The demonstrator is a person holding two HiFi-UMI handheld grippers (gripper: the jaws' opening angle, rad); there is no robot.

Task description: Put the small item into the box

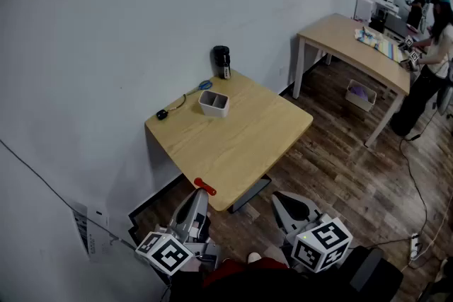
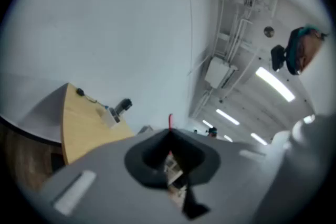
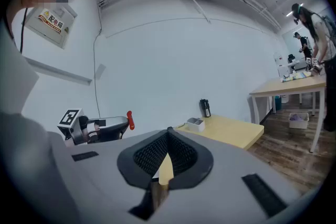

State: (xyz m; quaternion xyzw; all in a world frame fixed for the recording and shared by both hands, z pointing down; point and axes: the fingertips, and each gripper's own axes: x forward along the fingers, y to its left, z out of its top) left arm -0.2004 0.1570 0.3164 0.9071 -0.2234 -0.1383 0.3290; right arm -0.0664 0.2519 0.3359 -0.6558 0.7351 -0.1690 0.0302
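Note:
A white open box (image 1: 214,103) stands near the far edge of the small wooden table (image 1: 244,141). It also shows in the left gripper view as the box (image 2: 110,117) and in the right gripper view as the box (image 3: 196,123). My left gripper (image 1: 201,188) hangs below the table's near corner, shut on a small red item (image 1: 204,186). That red item (image 3: 129,119) sticks out of its tip. My right gripper (image 1: 289,206) is held low beside it, off the table, shut with nothing in it.
A black cylinder (image 1: 222,61), a blue object (image 1: 204,85) and a small black device on a cable (image 1: 162,114) lie near the wall. To the right a person (image 1: 430,46) works at a second table (image 1: 350,37). A basket (image 1: 360,94) sits under it.

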